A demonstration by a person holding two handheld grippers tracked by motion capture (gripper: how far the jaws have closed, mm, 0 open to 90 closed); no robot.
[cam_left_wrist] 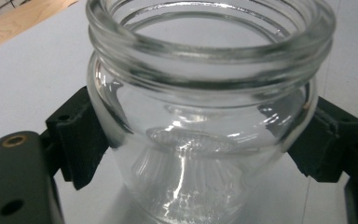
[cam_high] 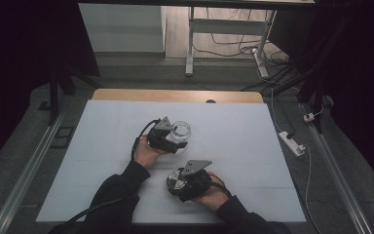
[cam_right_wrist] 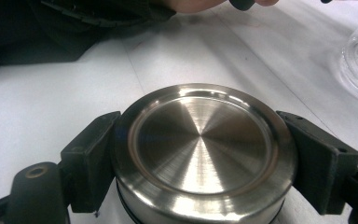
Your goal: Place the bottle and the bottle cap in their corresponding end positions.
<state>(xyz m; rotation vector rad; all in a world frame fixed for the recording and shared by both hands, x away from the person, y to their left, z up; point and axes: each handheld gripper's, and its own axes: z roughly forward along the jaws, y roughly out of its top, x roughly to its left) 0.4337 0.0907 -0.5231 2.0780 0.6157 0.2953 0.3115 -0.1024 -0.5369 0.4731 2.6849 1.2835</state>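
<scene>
A lab or test-room setup, by the look of it. Centre frame, a white work surface (cam_high: 224, 126) laid over a wooden tabletop (cam_high: 175, 95), set up like a recording station. Dark curtains (cam_high: 24, 58) close off both upper corners. Metal rails (cam_high: 27, 170) run along the grey carpeted floor at both edges. At the top, a desk frame (cam_high: 191, 44) with loose cables (cam_high: 233, 46), and a power strip (cam_high: 292, 143) at right.
</scene>
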